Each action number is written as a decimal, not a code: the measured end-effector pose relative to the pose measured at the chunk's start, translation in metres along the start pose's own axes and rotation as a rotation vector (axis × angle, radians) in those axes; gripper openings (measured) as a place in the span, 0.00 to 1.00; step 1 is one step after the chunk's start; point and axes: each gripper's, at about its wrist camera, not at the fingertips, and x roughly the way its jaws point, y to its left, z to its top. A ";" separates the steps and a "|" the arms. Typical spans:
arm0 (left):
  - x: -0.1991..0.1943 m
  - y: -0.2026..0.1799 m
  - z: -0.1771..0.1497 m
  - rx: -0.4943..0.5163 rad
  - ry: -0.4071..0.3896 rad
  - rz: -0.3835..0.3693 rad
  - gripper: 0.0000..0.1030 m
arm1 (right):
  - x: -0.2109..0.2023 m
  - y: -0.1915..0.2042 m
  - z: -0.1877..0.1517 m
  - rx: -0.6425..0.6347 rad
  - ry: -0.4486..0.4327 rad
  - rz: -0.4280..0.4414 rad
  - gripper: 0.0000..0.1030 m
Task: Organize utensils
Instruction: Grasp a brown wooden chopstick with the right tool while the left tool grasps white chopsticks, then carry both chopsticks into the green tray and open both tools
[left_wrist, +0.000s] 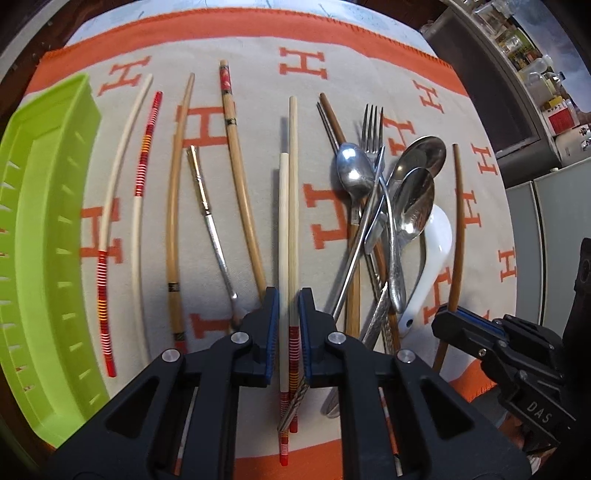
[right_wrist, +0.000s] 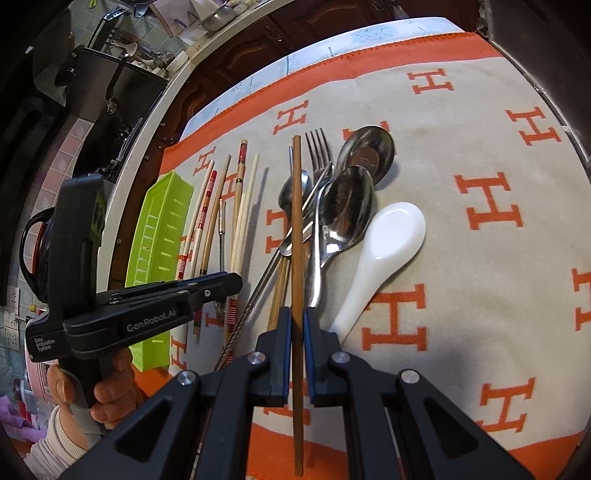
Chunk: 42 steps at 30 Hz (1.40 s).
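On an orange-and-grey cloth lie several chopsticks in a row. Right of them is a pile with a fork, metal spoons and a white ceramic spoon. My left gripper is shut around a pair of cream chopsticks with red-striped ends, which run forward over the cloth. My right gripper is shut on a thin brown chopstick that points over the pile. From the left wrist view, the right gripper clamps that brown chopstick at the pile's right side.
A lime-green slotted tray stands along the cloth's left edge, beside the chopstick row; it also shows in the right wrist view. A person's hand holds the left gripper. Kitchen shelves with jars lie beyond the table's right side.
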 end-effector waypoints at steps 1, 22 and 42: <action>-0.003 0.002 -0.001 -0.002 0.000 -0.005 0.08 | 0.000 0.002 0.000 -0.002 0.001 0.002 0.06; -0.149 0.095 -0.023 -0.041 -0.192 0.032 0.08 | 0.022 0.132 0.016 -0.148 0.053 0.125 0.06; -0.132 0.232 -0.029 -0.176 -0.210 0.139 0.09 | 0.136 0.233 0.039 -0.171 0.160 0.021 0.10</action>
